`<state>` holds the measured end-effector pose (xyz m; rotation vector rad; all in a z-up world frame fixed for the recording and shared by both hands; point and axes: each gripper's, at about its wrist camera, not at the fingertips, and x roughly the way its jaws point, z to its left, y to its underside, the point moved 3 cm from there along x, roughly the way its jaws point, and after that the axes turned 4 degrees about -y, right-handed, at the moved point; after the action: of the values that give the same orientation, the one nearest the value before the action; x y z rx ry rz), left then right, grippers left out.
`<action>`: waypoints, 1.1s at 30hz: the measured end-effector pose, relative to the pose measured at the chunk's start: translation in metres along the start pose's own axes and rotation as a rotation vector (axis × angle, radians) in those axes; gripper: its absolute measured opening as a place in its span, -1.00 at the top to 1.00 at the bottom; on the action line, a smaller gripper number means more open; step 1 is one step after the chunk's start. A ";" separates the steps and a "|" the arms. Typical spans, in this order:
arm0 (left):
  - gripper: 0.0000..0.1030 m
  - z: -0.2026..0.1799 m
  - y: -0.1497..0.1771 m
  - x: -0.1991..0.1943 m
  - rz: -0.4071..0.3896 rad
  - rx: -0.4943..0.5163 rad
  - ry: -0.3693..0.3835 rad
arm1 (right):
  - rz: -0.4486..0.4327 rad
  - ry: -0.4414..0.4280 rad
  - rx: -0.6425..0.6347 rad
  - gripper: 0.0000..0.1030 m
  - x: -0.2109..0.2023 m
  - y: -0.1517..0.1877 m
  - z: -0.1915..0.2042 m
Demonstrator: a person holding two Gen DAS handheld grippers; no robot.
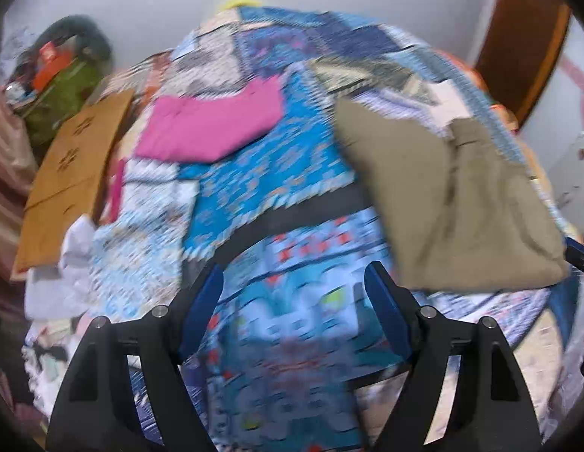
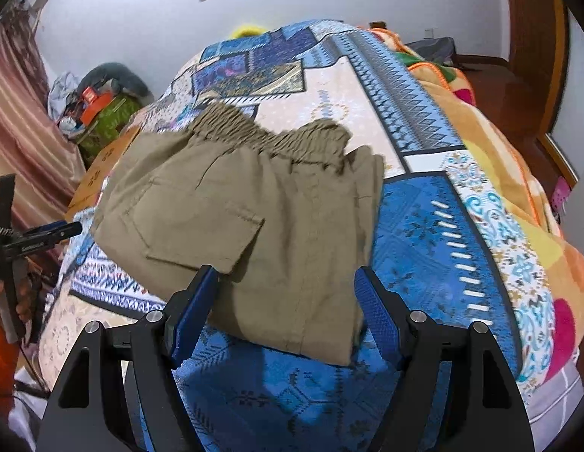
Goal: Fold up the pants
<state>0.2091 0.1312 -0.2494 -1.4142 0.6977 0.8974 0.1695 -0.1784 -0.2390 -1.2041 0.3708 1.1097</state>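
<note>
The khaki pants (image 2: 254,207) lie folded on the bed, elastic waistband at the far end and a back pocket facing up. My right gripper (image 2: 285,273) hovers open over their near edge; the cloth passes under and between the blue pads (image 2: 194,309), which do not press on it. In the blurred left wrist view the pants (image 1: 461,203) lie at the right, and my left gripper (image 1: 293,275) stands open to their left above the bare bedspread, with nothing between its fingers. The left gripper (image 2: 62,231) also shows at the left edge of the right wrist view, just beside the pants' left edge.
A blue patterned bedspread (image 2: 423,226) covers the bed. A folded pink garment (image 1: 212,128) lies farther back on it. A cardboard box (image 1: 73,173), a green bag (image 2: 107,120) and a curtain (image 2: 20,113) stand to the left. An orange blanket (image 2: 499,143) lies along the right side.
</note>
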 end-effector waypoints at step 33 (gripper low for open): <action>0.78 -0.075 -0.075 0.073 0.036 0.070 0.160 | 0.044 -0.005 0.052 0.71 0.052 -0.041 -0.045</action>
<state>0.3182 0.0691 -0.2779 -1.4256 0.8691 0.7862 0.2414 -0.1900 -0.2720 -1.1516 0.4220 1.1341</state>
